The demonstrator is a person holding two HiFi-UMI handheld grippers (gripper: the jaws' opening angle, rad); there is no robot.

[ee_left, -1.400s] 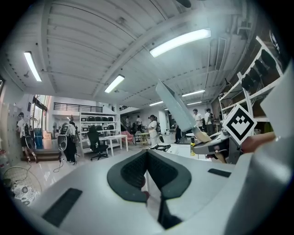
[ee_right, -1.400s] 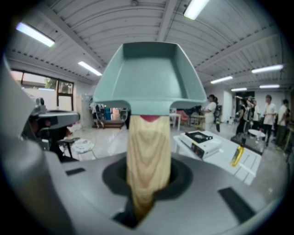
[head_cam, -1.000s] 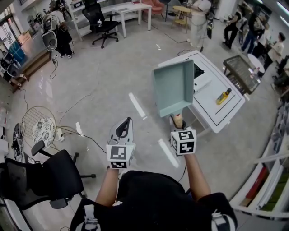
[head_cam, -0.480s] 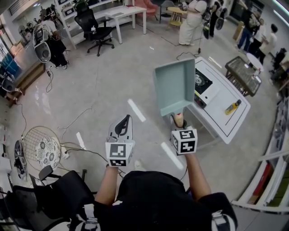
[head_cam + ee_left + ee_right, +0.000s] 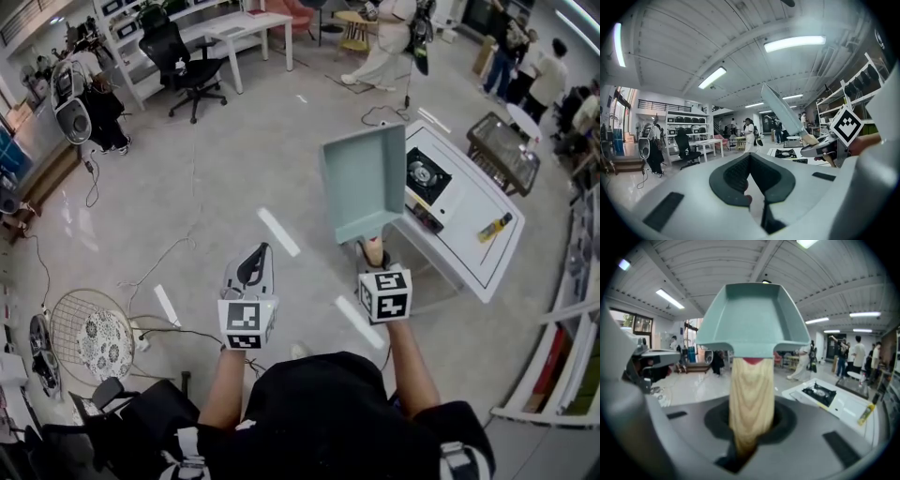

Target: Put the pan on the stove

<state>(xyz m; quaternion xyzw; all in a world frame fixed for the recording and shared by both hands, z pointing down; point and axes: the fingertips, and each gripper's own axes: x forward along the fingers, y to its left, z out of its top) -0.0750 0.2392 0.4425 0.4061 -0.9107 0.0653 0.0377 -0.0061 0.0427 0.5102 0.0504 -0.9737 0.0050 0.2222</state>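
My right gripper (image 5: 750,427) clamps the square pale-green pan (image 5: 752,319) by its wooden handle (image 5: 751,394) (stiff, probably nose-heavy). Black gas stove (image 5: 427,176) lies at the pan's three o'clock. Left gripper (image 5: 749,161) is closed and empty.

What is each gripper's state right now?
Left gripper: closed, empty.
Right gripper: closed on the wooden handle of the pan.

The pan (image 5: 364,183) is smooth matt teal, likely enamelled metal; its handle (image 5: 751,399) pale, grained wood. The floor (image 5: 187,187), upper left, is glossy polished grey. The surface (image 5: 469,220), right, is smooth white.
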